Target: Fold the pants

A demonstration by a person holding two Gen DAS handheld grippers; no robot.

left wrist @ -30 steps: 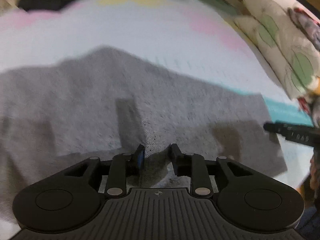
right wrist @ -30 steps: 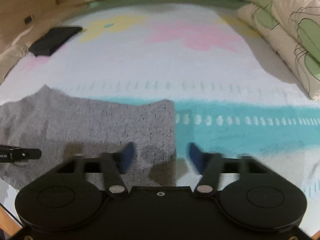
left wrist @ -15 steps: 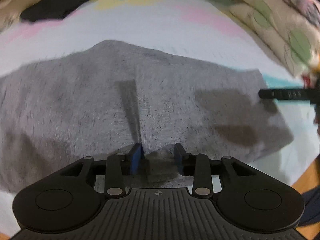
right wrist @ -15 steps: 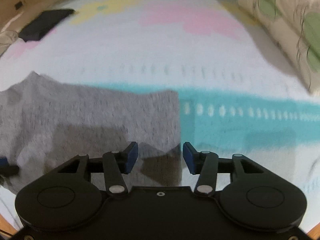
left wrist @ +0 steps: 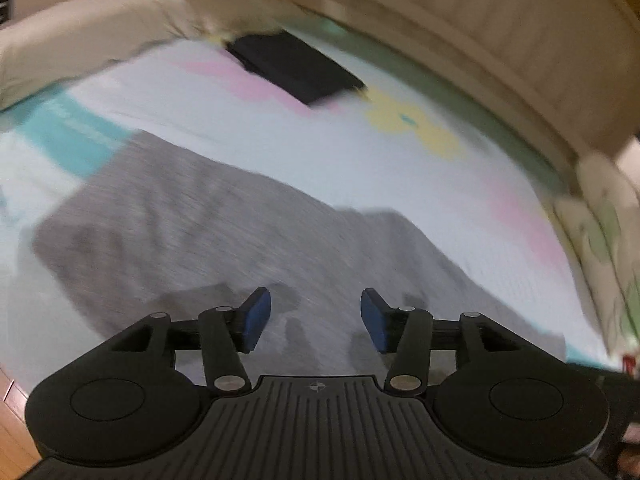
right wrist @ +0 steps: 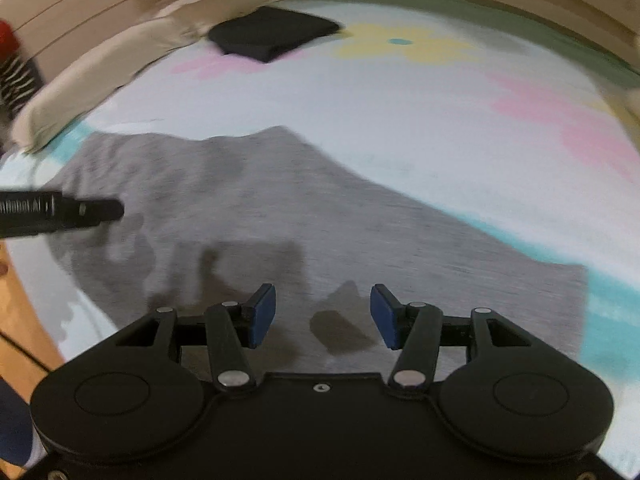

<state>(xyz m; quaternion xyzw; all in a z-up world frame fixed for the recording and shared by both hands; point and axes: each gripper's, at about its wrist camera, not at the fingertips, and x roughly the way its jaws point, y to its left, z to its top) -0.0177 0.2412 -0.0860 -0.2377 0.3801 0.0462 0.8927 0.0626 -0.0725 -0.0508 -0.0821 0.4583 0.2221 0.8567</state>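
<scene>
Left wrist view: my left gripper (left wrist: 316,320) has just been opening, jaws now wide with nothing between them, over the grey pants (left wrist: 224,216) lying flat on the flowered bedspread (left wrist: 360,168).

Right wrist view: my right gripper (right wrist: 322,318) has been widening too and is empty above the pants (right wrist: 280,208). I'd pinch one edge cleanly before lifting.

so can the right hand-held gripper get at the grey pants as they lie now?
Probably yes. The right hand-held gripper hangs open just above the grey pants, which lie flat on the bedspread with nothing between.
</scene>
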